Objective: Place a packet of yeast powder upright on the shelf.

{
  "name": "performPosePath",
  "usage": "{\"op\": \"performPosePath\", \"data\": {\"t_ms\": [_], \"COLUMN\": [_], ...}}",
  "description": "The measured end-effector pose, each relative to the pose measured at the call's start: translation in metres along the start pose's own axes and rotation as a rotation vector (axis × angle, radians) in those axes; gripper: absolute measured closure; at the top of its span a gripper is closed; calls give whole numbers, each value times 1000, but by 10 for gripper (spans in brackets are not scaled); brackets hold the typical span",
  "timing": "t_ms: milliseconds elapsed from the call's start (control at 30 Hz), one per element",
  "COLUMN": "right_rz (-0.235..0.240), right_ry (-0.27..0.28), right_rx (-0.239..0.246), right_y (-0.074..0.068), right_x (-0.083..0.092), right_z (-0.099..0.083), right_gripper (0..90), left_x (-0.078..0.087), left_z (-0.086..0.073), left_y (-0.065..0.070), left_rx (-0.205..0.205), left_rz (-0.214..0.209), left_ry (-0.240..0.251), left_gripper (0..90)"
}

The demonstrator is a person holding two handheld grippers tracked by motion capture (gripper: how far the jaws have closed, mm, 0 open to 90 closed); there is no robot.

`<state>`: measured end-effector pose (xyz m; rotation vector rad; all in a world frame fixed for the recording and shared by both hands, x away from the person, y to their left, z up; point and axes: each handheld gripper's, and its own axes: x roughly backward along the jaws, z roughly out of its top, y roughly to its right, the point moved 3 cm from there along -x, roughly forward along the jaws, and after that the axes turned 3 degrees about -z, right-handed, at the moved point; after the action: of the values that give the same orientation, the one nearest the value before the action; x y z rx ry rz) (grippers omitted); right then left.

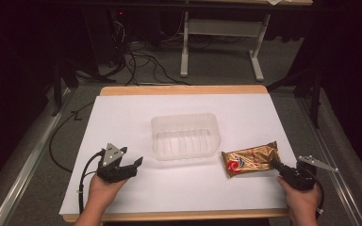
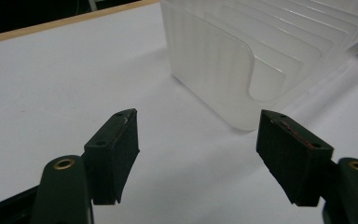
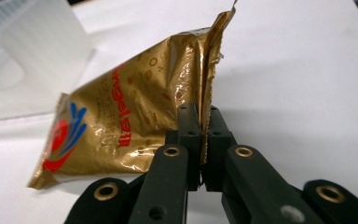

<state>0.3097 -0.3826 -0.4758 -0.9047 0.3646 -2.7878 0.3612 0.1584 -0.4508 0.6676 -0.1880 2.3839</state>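
Observation:
A gold foil snack packet (image 1: 250,158) with a red and blue logo lies on the white table sheet, right of a clear plastic tub (image 1: 185,135). My right gripper (image 1: 277,165) is shut on the packet's right end seam; in the right gripper view the jaws pinch the crimped edge of the packet (image 3: 135,112), my right gripper (image 3: 204,122) holding it slightly raised. My left gripper (image 1: 134,162) rests at the front left, open, held by a hand. In the left gripper view my left gripper (image 2: 196,135) has wide-apart pads with nothing between them, facing the tub (image 2: 242,60).
The white sheet (image 1: 122,117) covers a wooden table whose front edge (image 1: 179,215) runs beneath both hands. Cables and a table frame (image 1: 221,42) stand on the floor beyond the far edge. Metal rails flank the table at both sides.

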Motion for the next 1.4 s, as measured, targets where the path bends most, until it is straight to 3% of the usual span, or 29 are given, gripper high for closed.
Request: {"op": "performPosePath", "data": {"t_ms": [267,533,900,1400], "right_rz": [45,100,95,79], "right_ry": [86,166,264,357], "right_rx": [54,50,67,106], "right_y": [-19,-30,-32,-36], "right_x": [11,23,39,54], "right_z": [10,21,33,45], "right_gripper": [900,900,900,900], "left_x": [1,1,3,6], "left_z": [0,-1,-2,-6], "left_y": [-1,-2,-2,-4], "left_rx": [-3,-5,-4,8], "left_rz": [3,8,11,17], "left_ry": [6,-1,-6,-5], "left_gripper": [302,302,302,302]}}
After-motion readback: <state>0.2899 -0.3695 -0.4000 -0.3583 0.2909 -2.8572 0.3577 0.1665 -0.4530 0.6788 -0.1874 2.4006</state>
